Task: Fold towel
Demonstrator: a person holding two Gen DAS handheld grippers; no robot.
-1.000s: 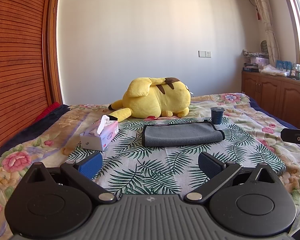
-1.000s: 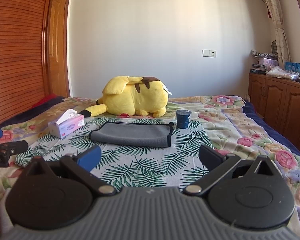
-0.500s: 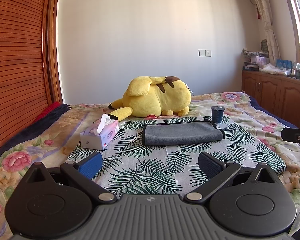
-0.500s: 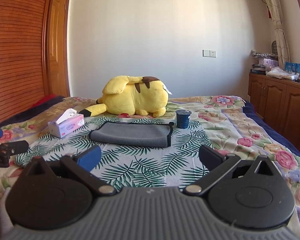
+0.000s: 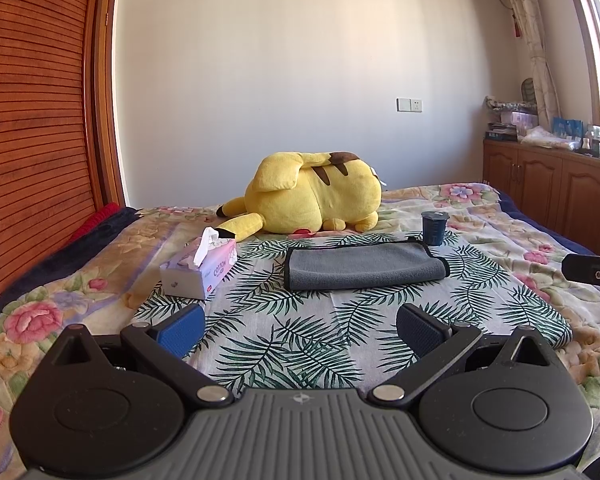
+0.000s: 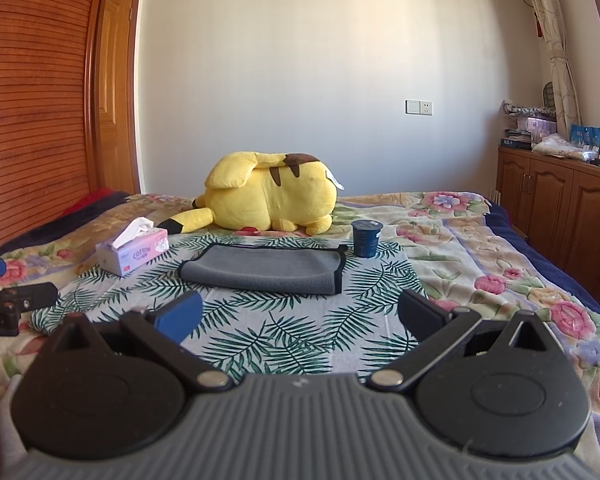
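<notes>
A grey towel with dark edging [image 5: 364, 266] lies folded flat on a palm-leaf cloth [image 5: 300, 332] on the bed; it also shows in the right wrist view [image 6: 266, 268]. My left gripper [image 5: 300, 324] is open and empty, hovering above the cloth well short of the towel. My right gripper [image 6: 300, 316] is open and empty, also short of the towel. Each gripper shows at the edge of the other's view: the right one [image 5: 592, 272] and the left one [image 6: 12, 304].
A yellow plush toy [image 5: 312, 198] lies behind the towel. A tissue box [image 5: 200, 268] stands left of it and a dark blue cup [image 5: 433, 227] at its far right corner. A wooden wardrobe [image 5: 32, 140] is on the left, cabinets [image 5: 552, 196] on the right.
</notes>
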